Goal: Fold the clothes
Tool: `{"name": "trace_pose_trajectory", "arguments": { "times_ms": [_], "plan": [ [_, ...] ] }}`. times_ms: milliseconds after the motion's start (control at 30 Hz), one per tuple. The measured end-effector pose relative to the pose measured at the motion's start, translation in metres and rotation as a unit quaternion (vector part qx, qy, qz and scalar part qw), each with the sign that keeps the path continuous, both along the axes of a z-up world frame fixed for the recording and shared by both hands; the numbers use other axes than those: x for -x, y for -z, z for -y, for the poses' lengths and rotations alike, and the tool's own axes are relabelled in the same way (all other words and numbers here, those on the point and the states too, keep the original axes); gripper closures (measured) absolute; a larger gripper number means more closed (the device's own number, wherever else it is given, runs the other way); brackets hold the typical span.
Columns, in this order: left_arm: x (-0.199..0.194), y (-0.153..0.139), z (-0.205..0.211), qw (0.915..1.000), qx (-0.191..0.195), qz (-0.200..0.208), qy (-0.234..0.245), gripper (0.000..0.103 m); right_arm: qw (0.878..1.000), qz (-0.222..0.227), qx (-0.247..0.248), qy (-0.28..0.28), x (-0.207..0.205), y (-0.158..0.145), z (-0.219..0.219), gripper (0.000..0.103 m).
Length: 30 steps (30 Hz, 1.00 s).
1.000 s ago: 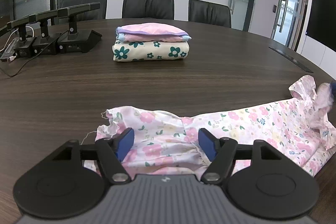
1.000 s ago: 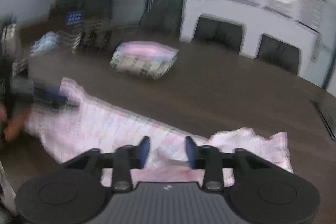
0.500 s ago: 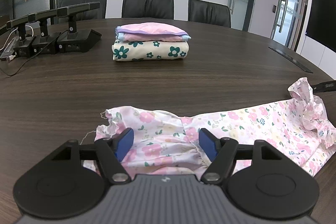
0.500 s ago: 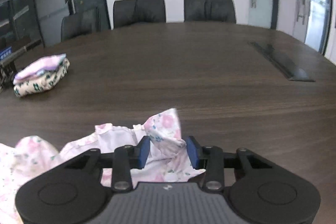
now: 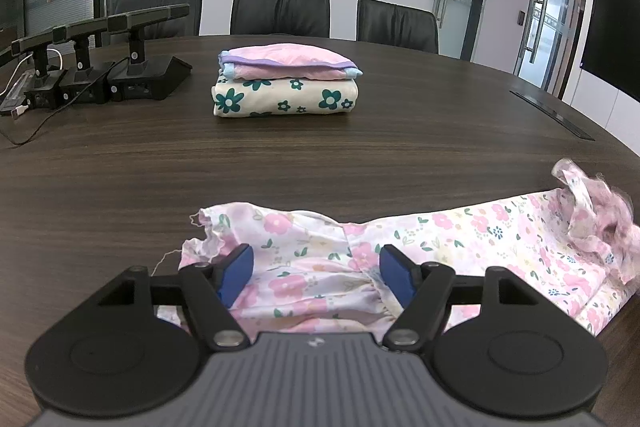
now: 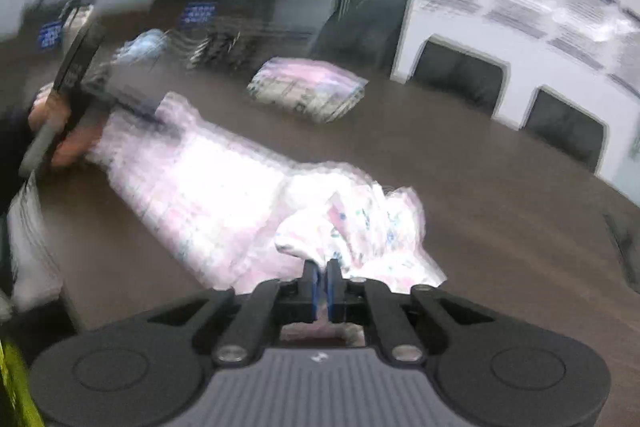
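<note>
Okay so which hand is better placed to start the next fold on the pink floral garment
Right, probably. The right gripper is closing with a bunched corner of the floral garment between its jaws. The left gripper stands open over the other end, gripping nothing.

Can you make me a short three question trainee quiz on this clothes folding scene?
1. True or false: the left gripper has its fingers apart over the floral garment.
2. How many folded items form the stack on the table?
3. What is between the closing fingers of the right gripper: A) cable B) garment cloth C) nothing?

Key: 1 true; 2 two; 3 B.
</note>
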<state>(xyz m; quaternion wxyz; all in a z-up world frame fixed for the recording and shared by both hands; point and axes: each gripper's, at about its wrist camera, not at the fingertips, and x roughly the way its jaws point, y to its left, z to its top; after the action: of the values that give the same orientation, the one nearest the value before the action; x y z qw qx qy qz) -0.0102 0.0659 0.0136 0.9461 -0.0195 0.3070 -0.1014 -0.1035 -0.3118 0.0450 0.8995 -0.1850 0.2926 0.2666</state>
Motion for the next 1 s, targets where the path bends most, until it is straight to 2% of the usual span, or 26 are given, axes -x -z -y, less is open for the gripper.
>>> {"name": "trace_pose_trajectory", "arguments": {
  "times_ms": [67, 100, 167, 200, 233, 267, 333, 433, 500, 600, 700, 767, 800, 833, 900, 933, 1000],
  "plan": [
    [0.008, -0.007, -0.006, 0.9999, 0.014, 0.002, -0.001, 0.033, 0.999, -0.006, 0.032, -0.017, 0.008, 0.003, -0.01, 0.087],
    [0.015, -0.013, -0.01, 0.9997, 0.023, 0.009, 0.0, 0.032, 0.999, 0.009, 0.025, -0.021, 0.012, -0.006, -0.008, 0.083],
    [0.037, -0.029, -0.022, 0.9987, 0.038, 0.033, 0.007, 0.028, 0.998, 0.04, -0.017, -0.04, 0.021, -0.029, 0.002, 0.074],
    [0.049, -0.036, -0.027, 0.9985, 0.031, 0.044, 0.005, 0.025, 0.996, 0.057, -0.04, -0.049, 0.024, -0.04, 0.006, 0.064],
    [0.06, -0.042, -0.033, 0.9982, 0.025, 0.055, 0.003, 0.021, 0.994, 0.074, -0.063, -0.054, 0.022, -0.051, 0.007, 0.057],
    [0.069, -0.046, -0.038, 0.9983, 0.017, 0.057, -0.002, 0.02, 0.992, 0.086, -0.077, -0.053, 0.015, -0.057, 0.003, 0.057],
    [0.076, -0.04, -0.044, 0.9997, 0.008, 0.02, -0.014, 0.02, 0.992, 0.086, -0.07, -0.06, -0.005, -0.056, -0.02, 0.057],
    [0.076, -0.021, -0.042, 0.9984, 0.007, -0.049, -0.026, 0.02, 0.992, 0.079, -0.002, -0.102, -0.043, -0.034, -0.082, 0.058],
    [0.077, -0.016, -0.041, 0.9969, -0.007, -0.058, -0.053, 0.021, 0.986, 0.079, 0.039, -0.143, -0.07, -0.023, -0.13, 0.059],
    [0.078, -0.014, -0.045, 0.9957, 0.007, -0.066, -0.065, 0.026, 0.979, 0.038, 0.044, -0.197, -0.102, -0.02, -0.188, 0.06],
    [0.078, -0.011, -0.051, 0.9942, 0.032, -0.076, -0.069, 0.036, 0.976, 0.001, 0.038, -0.212, -0.132, -0.011, -0.235, 0.06],
    [0.078, -0.011, -0.055, 0.9934, 0.042, -0.078, -0.072, 0.051, 0.978, -0.024, 0.025, -0.206, -0.145, -0.006, -0.253, 0.06],
    [0.078, -0.011, -0.056, 0.9935, 0.044, -0.078, -0.071, 0.056, 0.979, -0.04, 0.016, -0.201, -0.152, -0.003, -0.258, 0.06],
    [0.078, -0.011, -0.056, 0.9935, 0.046, -0.079, -0.068, 0.062, 0.979, -0.059, 0.007, -0.195, -0.16, 0.001, -0.262, 0.065],
    [0.079, -0.01, -0.055, 0.9936, 0.052, -0.08, -0.06, 0.082, 0.979, -0.093, -0.008, -0.182, -0.177, 0.015, -0.27, 0.072],
    [0.079, -0.01, -0.055, 0.9937, 0.053, -0.079, -0.059, 0.09, 0.978, -0.104, -0.013, -0.18, -0.182, 0.021, -0.272, 0.083],
    [0.077, -0.011, -0.056, 0.9948, 0.047, -0.065, -0.062, 0.095, 0.976, -0.116, -0.022, -0.183, -0.188, 0.028, -0.275, 0.093]
  ]
}}
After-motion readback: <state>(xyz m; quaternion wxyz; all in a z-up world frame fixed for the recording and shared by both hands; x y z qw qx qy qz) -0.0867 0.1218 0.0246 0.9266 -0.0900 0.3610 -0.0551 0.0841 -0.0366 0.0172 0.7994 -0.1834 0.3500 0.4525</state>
